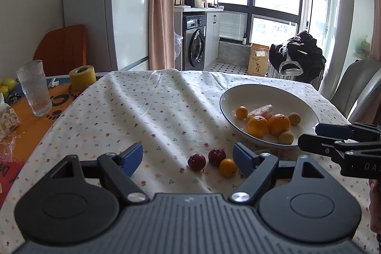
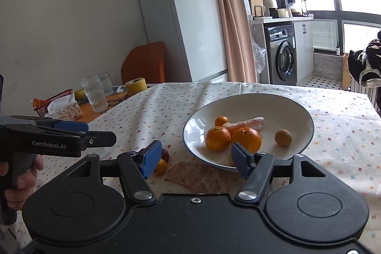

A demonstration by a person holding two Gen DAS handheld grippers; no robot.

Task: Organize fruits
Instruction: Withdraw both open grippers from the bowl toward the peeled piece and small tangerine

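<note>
Fruits mostly sit in the white bowl point(image 1: 307, 108): two mandarins point(image 1: 257, 126), a kumquat point(image 1: 242, 112), a peeled segment, two small tan round fruits point(image 1: 285, 137). Loose on the flowered cloth over the worktop: two dark red small fruits point(image 1: 196, 161), one small orange kumquat point(image 1: 228, 167), all between my left fingers point(image 1: 192, 158) and a bit ahead of the tips. A flat piece of citrus peel or pulp point(image 2: 197, 176) lies just in front of my right fingers point(image 2: 197, 158), touching or tucked under the bowl's near rim, can't tell which.

Left fingers wide open, nothing held. Right fingers also spread open and empty, hovering over the bowl's near edge; the right pad point(image 2: 240, 154) overlaps a mandarin in view, contact unclear.

My guess at the step: left goes for one of the three loose fruits, then the bowl.

Risks:
- Loose fruits are round, small and bunched; closing on one probably nudges the neighbours, and they roll on the wrinkled cloth.
- A pinch off centre likely squirts the kumquat out sideways.
- Red fruits look soft; hard squeeze may bruise.
- Right fingers close to the bowl rim; a bump could tip or slide the bowl.
- Both grippers crowd the same spot, collision possible.
</note>
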